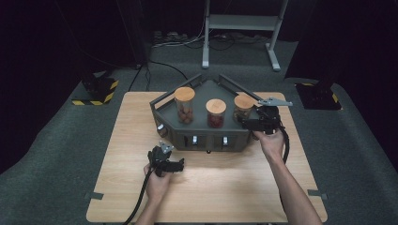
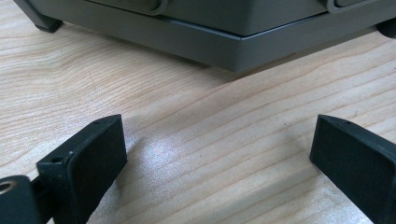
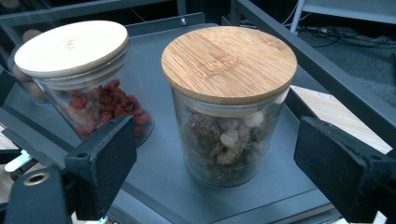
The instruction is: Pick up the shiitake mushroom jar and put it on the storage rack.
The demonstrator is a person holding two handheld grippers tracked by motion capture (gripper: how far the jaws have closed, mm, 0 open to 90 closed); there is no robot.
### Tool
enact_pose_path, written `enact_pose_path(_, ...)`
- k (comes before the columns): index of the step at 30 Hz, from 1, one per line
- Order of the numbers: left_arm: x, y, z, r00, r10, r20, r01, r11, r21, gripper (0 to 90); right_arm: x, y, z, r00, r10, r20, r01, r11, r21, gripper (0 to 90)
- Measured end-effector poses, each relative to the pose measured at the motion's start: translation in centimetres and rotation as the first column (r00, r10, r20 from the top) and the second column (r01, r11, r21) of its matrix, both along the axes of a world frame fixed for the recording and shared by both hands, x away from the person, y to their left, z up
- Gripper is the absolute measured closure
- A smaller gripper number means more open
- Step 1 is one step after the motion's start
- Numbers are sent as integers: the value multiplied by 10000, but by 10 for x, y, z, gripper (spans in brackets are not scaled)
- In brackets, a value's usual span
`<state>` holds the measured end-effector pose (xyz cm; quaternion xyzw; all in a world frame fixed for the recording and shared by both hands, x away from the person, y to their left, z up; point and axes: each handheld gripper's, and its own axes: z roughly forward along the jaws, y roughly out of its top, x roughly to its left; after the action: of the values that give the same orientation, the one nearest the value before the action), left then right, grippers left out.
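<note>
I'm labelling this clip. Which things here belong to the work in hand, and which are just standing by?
In the job:
- right hand-held gripper, jaws open on either side of the jar
- jar of pale and brown pieces
- grey tray that bears it

Standing by:
- jar of red pieces
- tallest jar
- left hand-held gripper, open above the table

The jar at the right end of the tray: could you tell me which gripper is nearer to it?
Right. The right gripper stands open at the jar; the left gripper hovers over the table before the tray.
</note>
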<state>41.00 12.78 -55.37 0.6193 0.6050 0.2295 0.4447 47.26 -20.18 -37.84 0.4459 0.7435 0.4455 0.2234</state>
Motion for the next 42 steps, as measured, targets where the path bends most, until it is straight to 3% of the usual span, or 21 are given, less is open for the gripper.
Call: enact_pose_path(42, 0, 0, 0, 10000, -21, -9, 21, 10000, 24, 35, -18, -21, -3, 9998, -105, 163, 100, 9995, 305, 137)
